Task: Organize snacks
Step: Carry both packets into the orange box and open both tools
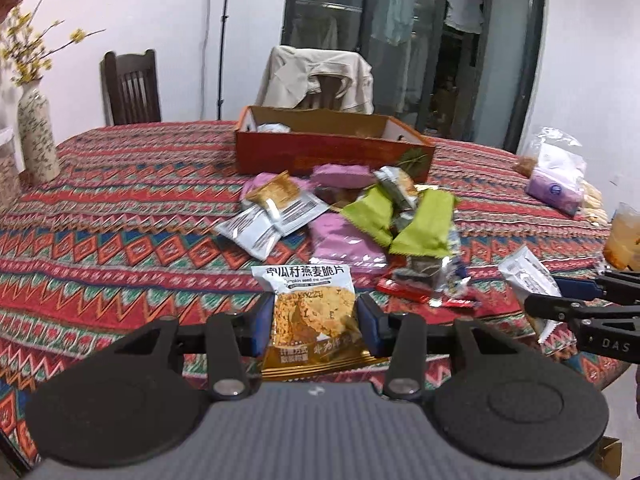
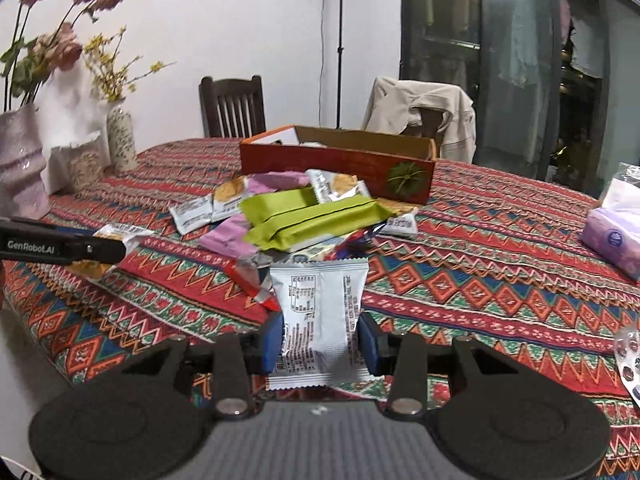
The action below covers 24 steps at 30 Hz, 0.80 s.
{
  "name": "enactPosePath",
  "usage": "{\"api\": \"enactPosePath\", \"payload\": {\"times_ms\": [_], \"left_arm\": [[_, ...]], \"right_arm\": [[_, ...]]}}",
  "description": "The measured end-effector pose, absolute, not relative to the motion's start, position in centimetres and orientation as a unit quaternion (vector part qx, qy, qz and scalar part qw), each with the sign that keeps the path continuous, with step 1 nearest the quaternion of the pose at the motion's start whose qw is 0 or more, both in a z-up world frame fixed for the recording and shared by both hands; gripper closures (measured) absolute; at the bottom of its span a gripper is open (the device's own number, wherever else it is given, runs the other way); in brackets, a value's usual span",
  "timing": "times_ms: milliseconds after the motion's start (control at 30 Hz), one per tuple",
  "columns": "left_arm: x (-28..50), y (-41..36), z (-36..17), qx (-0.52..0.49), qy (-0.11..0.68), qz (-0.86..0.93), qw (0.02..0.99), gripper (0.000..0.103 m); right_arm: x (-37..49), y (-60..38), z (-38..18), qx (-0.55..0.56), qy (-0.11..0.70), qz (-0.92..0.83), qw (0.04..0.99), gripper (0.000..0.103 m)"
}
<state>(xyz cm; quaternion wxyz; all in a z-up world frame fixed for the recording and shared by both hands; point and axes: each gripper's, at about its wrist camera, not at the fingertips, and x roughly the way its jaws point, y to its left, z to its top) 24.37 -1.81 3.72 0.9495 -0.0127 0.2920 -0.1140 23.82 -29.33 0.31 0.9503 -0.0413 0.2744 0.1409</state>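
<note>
My left gripper (image 1: 314, 322) is shut on a pumpkin seed oat crisp packet (image 1: 310, 304), white at the top and gold at the bottom, held above the tablecloth. My right gripper (image 2: 320, 340) is shut on a silver-white snack packet (image 2: 320, 320) with its printed back facing the camera. A pile of snacks (image 1: 352, 216) in green, pink and silver wrappers lies ahead on the table, just before an orange cardboard box (image 1: 332, 152) that holds at least one white packet. In the left wrist view the right gripper (image 1: 560, 292) shows at the right with its packet.
A patterned red tablecloth (image 1: 120, 220) covers the round table. Vases with flowers (image 2: 24, 160) stand at the left, a tissue pack (image 2: 616, 236) and a plastic cup (image 1: 624, 236) at the right. Two chairs (image 2: 232, 108) stand behind the table, one draped with a jacket.
</note>
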Motion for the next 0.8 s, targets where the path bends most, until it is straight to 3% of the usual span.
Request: {"api": "enactPosePath", "payload": {"times_ms": [233,400,567,800], "left_arm": [[29.2,-1.8,8.2,-0.023,0.283,-0.154,0.946,0.058],[36.2,-1.2,14.7,-0.029,0.273,-0.201,0.940,0.058],[46.4,-2.7,18.9,0.002,0.257,-0.192,0.947,0.058],[62.0,-5.2,17.4,-0.009,0.315,-0.177,0.933,0.058]], "right_arm": [[25.7,-31.1,2.6,-0.026,0.258,0.142,0.955,0.063],[30.5,-34.1,8.3,-0.007,0.232,0.177,0.956,0.063],[39.0,-36.6,14.8,0.014,0.207,0.197,0.958,0.063],[55.4,-35.8,19.1,0.022,0.243,0.194,0.950,0.063]]}}
